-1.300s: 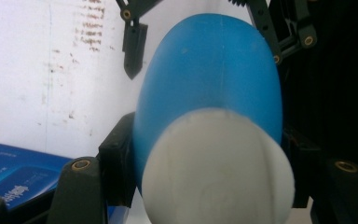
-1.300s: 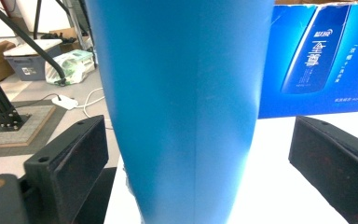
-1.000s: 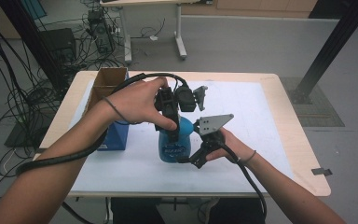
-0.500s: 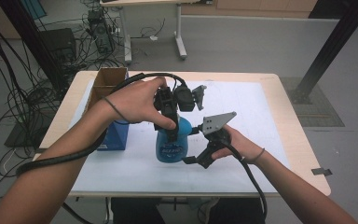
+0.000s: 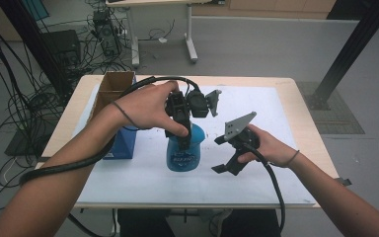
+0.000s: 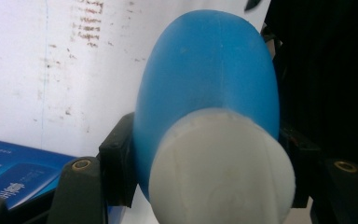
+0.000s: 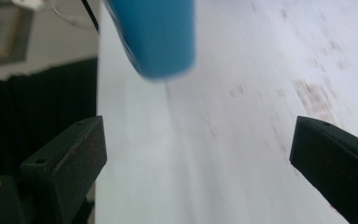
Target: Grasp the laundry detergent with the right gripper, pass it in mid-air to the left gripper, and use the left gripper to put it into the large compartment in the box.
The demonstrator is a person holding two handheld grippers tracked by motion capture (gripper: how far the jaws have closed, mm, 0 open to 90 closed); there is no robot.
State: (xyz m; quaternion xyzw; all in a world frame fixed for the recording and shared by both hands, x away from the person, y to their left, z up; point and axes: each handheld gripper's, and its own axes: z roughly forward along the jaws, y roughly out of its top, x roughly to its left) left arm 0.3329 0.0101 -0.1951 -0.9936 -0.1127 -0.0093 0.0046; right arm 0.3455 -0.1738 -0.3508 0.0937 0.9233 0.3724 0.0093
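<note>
A blue bottle (image 5: 183, 152) with a white cap (image 6: 219, 170) stands upright on the white mat (image 5: 256, 177) near the table's middle. My left gripper (image 5: 179, 123) comes down from above and is shut on the bottle's neck, just under the cap; in the left gripper view its jaws clamp both sides of the blue bottle (image 6: 214, 70). My right gripper (image 5: 218, 155) is open, a short way right of the bottle and apart from it. The right gripper view has its jaws spread wide (image 7: 198, 158), with the bottle's blue body (image 7: 154, 32) ahead at upper left.
A blue box (image 5: 123, 143) lies left of the bottle, also seen as a blue box (image 6: 14, 168) in the left gripper view. An open cardboard box (image 5: 111, 89) stands at the table's back left. Cables trail from both grippers.
My right gripper has drawn back to the right, away from the bottle. The left gripper stays clamped on the bottle's neck in about the same place.
</note>
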